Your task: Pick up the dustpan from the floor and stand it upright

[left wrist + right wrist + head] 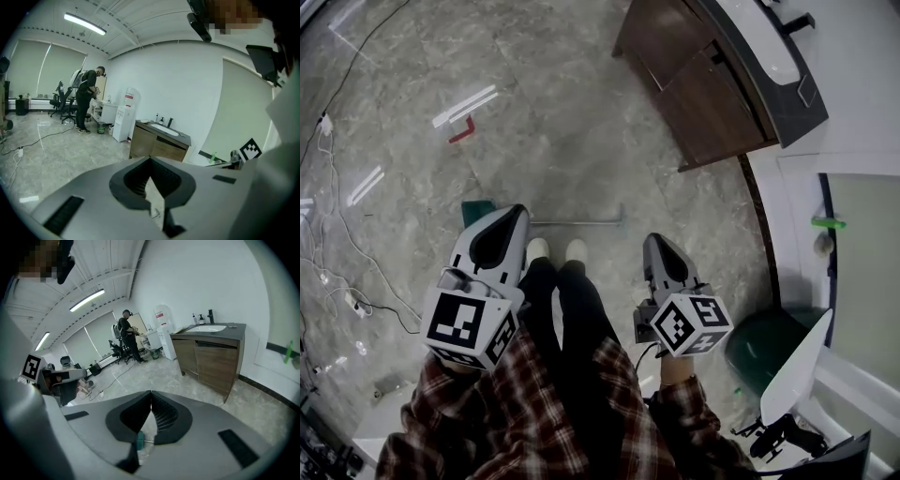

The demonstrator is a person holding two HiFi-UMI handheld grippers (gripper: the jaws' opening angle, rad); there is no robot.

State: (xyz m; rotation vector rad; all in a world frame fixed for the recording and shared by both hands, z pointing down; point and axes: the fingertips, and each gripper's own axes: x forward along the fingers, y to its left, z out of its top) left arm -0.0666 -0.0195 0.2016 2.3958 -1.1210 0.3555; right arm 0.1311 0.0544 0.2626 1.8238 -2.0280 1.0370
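The dustpan lies flat on the grey floor in the head view, its teal pan [472, 212] at the left and its thin metal handle [581, 223] running right. My left gripper [518, 213] hovers above the pan end, jaws closed tip to tip with nothing between them. My right gripper [653, 240] hangs just right of the handle's far end, also shut and empty. In the right gripper view a teal piece of the dustpan [140, 440] shows through the gap behind the closed tips of the right gripper [151, 393]. The left gripper [150, 159] points toward the cabinet.
A brown vanity cabinet with a sink [703, 89] stands at the upper right. Cables [337, 262] trail over the floor at the left. A dark green bin [769, 345] sits at the right. My shoes [553, 248] are beside the handle. Another person [86, 98] stands far off.
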